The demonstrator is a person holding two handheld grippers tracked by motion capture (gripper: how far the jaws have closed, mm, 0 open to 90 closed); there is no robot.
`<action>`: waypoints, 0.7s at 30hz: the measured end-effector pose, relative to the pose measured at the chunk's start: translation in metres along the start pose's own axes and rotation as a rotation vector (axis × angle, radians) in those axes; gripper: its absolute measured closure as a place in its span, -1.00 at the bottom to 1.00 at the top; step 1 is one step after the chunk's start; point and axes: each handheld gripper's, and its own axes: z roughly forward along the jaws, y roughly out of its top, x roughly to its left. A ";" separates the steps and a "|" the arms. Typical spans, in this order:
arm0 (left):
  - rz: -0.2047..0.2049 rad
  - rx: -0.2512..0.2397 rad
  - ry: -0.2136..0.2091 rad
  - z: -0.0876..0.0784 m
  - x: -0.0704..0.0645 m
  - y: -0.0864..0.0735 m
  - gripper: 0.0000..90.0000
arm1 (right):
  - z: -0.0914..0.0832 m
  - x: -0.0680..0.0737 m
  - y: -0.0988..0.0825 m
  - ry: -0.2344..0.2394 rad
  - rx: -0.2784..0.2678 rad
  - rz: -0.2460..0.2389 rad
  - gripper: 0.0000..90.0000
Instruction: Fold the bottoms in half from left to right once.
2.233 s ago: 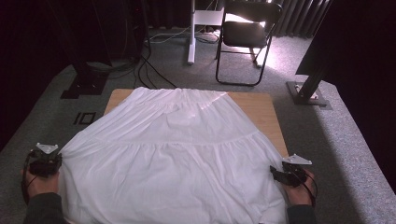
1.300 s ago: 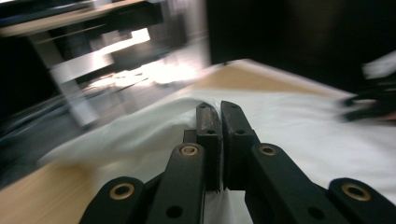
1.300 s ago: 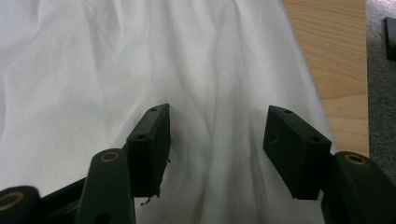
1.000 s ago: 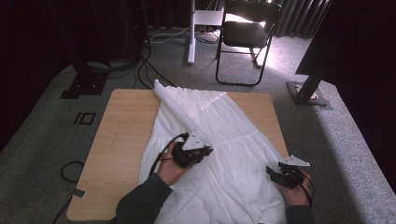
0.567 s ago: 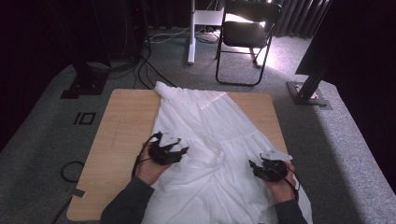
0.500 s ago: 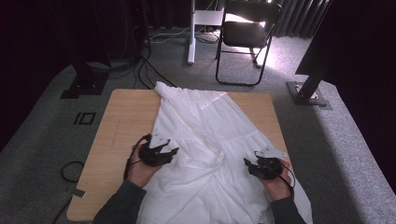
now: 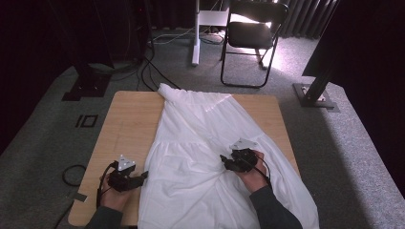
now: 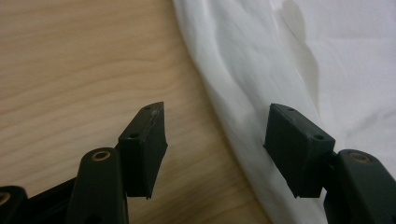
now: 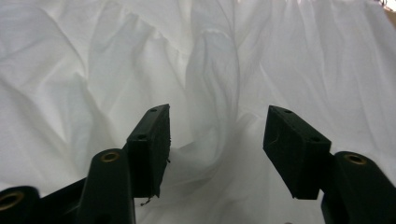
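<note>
Left gripper [image 8: 215,140], jaws just opened and empty, straddles the white garment [image 7: 210,143] edge; right gripper [image 9: 215,140], half-open and empty, hovers above its folds.

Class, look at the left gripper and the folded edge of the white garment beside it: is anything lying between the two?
Nothing visible does. The left gripper stands open over the bare wooden table, one jaw already over the white garment; its folded edge runs straight between the jaws, with no other object there.

Dim room, bright glare behind the chair [image 7: 252,36]; soft, slightly blurred pictures.
</note>
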 end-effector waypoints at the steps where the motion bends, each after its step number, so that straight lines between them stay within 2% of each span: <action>1: 0.004 0.006 0.002 0.002 -0.002 0.000 -0.15 | 0.004 0.000 -0.001 0.001 0.019 0.006 -0.16; 6: 0.016 0.023 -0.026 0.010 -0.007 -0.001 -0.12 | 0.012 0.007 -0.009 0.028 0.074 0.012 -0.19; 9: 0.025 0.015 -0.044 0.011 -0.011 0.000 -0.05 | 0.016 0.015 -0.011 0.025 0.110 -0.016 -0.13; 10: 0.033 0.011 -0.067 0.011 -0.011 0.000 0.08 | 0.019 0.016 -0.012 0.020 0.127 -0.016 -0.07; 11: 0.042 0.014 -0.110 0.011 -0.011 0.001 0.40 | 0.021 0.016 -0.013 0.017 0.152 -0.013 -0.01; 12: 0.043 0.016 -0.137 0.011 -0.011 0.001 0.76 | 0.024 0.015 -0.014 0.021 0.173 -0.005 0.16; 13: 0.054 0.018 -0.111 0.010 -0.013 0.001 0.98 | 0.025 0.014 -0.015 0.028 0.182 0.003 0.46; 14: 0.077 0.023 -0.072 0.007 -0.013 0.001 1.00 | 0.024 0.012 -0.015 0.045 0.182 0.010 0.73; 15: 0.078 0.011 -0.047 0.001 -0.010 0.001 1.00 | 0.021 0.011 -0.014 0.053 0.167 0.013 0.91; 18: 0.016 -0.060 -0.010 -0.025 0.006 0.002 1.00 | 0.003 0.014 -0.008 0.047 0.094 -0.019 0.95; 19: 0.002 -0.084 0.015 -0.035 0.011 0.003 1.00 | -0.004 0.016 -0.005 0.053 0.073 -0.031 0.95; 21: -0.007 -0.109 0.097 -0.053 0.018 0.007 1.00 | -0.015 0.022 0.001 0.084 0.030 -0.047 0.96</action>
